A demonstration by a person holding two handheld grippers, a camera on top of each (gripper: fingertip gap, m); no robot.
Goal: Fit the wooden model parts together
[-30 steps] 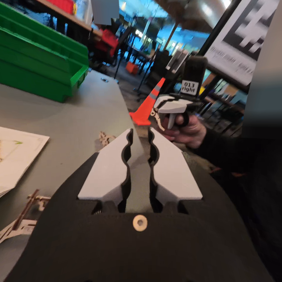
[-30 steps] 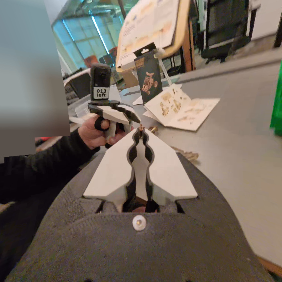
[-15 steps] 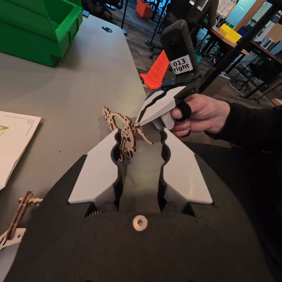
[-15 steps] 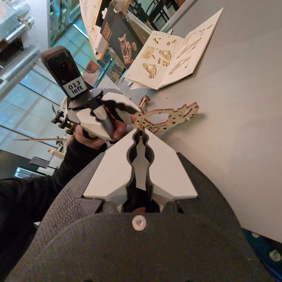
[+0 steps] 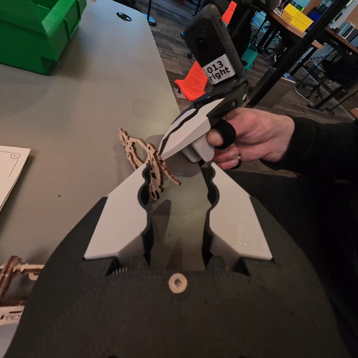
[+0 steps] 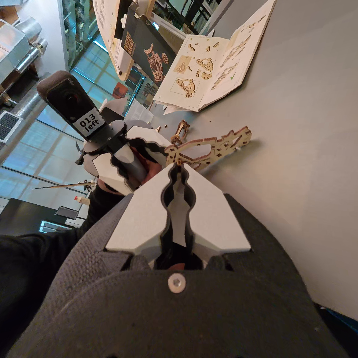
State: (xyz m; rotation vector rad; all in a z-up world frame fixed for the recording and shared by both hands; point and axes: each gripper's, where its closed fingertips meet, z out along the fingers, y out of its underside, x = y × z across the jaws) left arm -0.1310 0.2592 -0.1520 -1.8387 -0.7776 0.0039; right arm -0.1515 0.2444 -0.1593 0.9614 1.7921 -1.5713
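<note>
A flat wooden frame part (image 5: 139, 153) stands on edge on the grey table (image 5: 87, 116). My left gripper (image 5: 178, 168) is open wide. The frame's near end lies against its left finger (image 5: 124, 203); the right finger (image 5: 236, 213) is well clear of it. My right gripper (image 6: 179, 164) is shut on a small wooden part (image 6: 179, 161) and holds it against the frame's side (image 6: 209, 151). It shows in the left wrist view (image 5: 160, 155), tips at the frame, with a thin curved wooden arm (image 5: 171, 177) below them.
Green bins (image 5: 29, 29) stand at the table's far left. An open instruction booklet (image 6: 213, 67) and a black package card (image 6: 147, 44) lie beyond the frame. Another wooden assembly (image 5: 11, 275) lies at my near left, also in the right wrist view (image 6: 181, 129). The table edge (image 5: 166, 73) runs right. Less than 4 cm separates the two grippers' tips.
My left gripper opened from nearly shut to wide and came down around the frame's near end. My right gripper stayed shut on the small part and brought it to the frame.
</note>
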